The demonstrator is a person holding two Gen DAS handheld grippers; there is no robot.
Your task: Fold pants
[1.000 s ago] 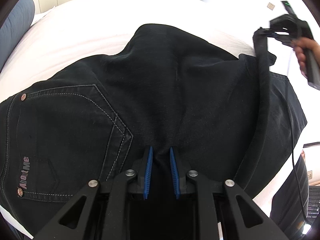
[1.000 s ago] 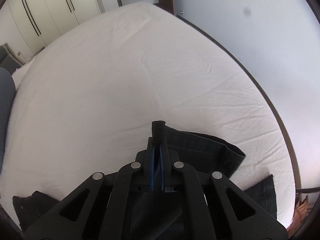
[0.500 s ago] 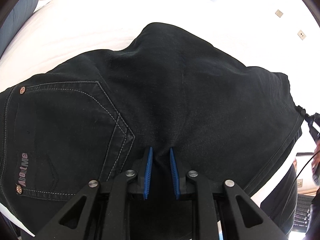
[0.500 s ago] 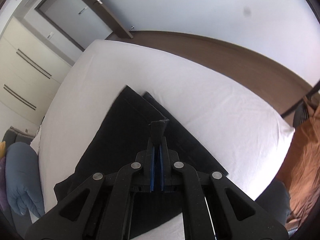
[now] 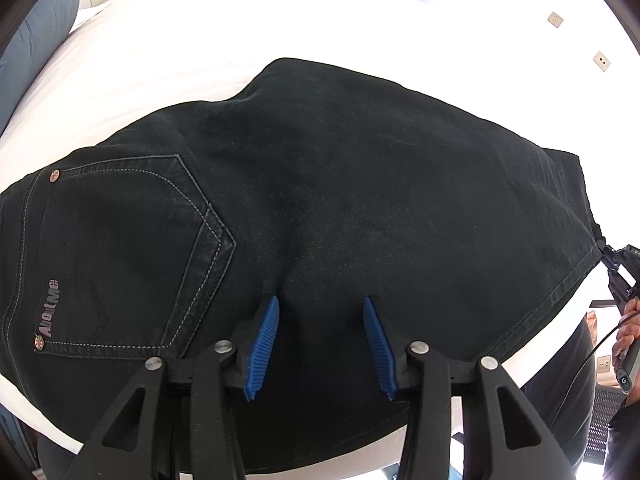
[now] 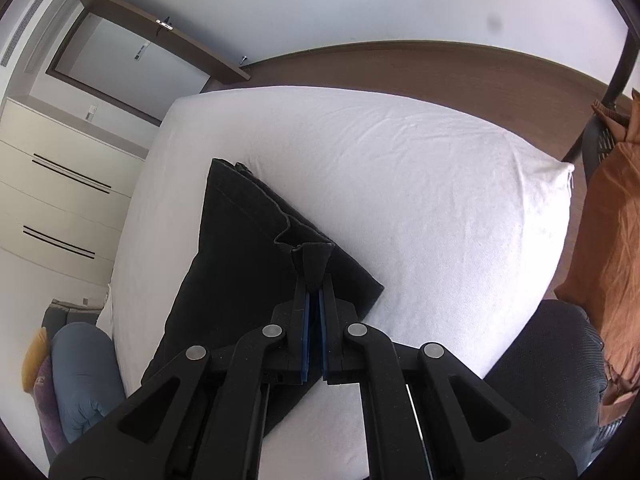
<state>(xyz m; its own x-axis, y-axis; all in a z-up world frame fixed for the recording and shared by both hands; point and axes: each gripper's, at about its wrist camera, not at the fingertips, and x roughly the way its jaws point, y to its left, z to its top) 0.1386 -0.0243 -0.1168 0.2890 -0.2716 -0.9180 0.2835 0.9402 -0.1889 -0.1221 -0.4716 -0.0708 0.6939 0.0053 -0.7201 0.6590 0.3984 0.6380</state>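
Black jeans (image 5: 340, 200) lie folded over on a white bed (image 5: 160, 52), back pocket (image 5: 120, 248) at the left. My left gripper (image 5: 320, 312) is open, its blue pads apart over the near edge of the jeans. My right gripper (image 6: 314, 296) is shut on the hem corner of the jeans (image 6: 312, 260) and holds it just above the folded legs (image 6: 240, 248). The right gripper also shows at the right edge of the left wrist view (image 5: 616, 264), at the jeans' hem corner.
A blue-grey pillow (image 5: 36, 28) lies at the bed's far left, also in the right wrist view (image 6: 84, 376). An orange cloth (image 6: 616, 240) hangs on a chair at the right. White wardrobe doors (image 6: 52, 184) and a door stand beyond the bed.
My left gripper has opened and let go of the jeans. My right gripper has carried the hem corner across and down to the right, laying the legs over the seat.
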